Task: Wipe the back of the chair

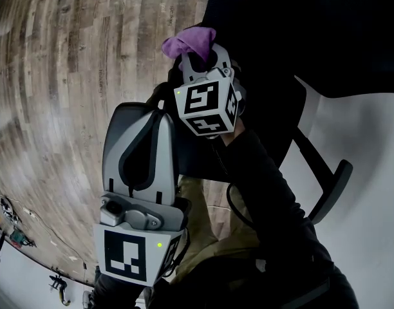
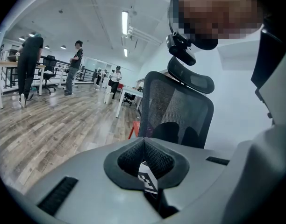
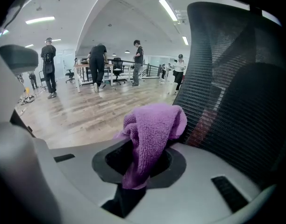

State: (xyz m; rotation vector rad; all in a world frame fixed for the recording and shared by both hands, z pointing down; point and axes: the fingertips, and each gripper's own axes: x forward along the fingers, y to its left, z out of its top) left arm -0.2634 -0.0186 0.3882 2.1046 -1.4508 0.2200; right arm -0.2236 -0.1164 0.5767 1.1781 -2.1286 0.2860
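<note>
The black mesh chair back (image 1: 300, 24) fills the head view's top right. My right gripper (image 1: 197, 60) is shut on a purple cloth (image 1: 189, 42), which bunches out past its tips right at the chair back's left edge. In the right gripper view the cloth (image 3: 152, 129) hangs from the right gripper (image 3: 143, 153), close beside the mesh (image 3: 236, 87); whether it touches, I cannot tell. My left gripper (image 1: 159, 118) is lower and nearer, shut with nothing in it. In the left gripper view the left gripper (image 2: 145, 141) faces the chair back (image 2: 180, 111) and headrest (image 2: 189, 78) from some distance.
A black armrest (image 1: 332, 185) juts out at the right before a white wall (image 1: 371, 147). Wooden floor (image 1: 68, 76) spreads to the left. Several people (image 3: 98, 64) stand at desks (image 3: 87, 73) far off. A red object (image 2: 133, 129) shows behind the chair.
</note>
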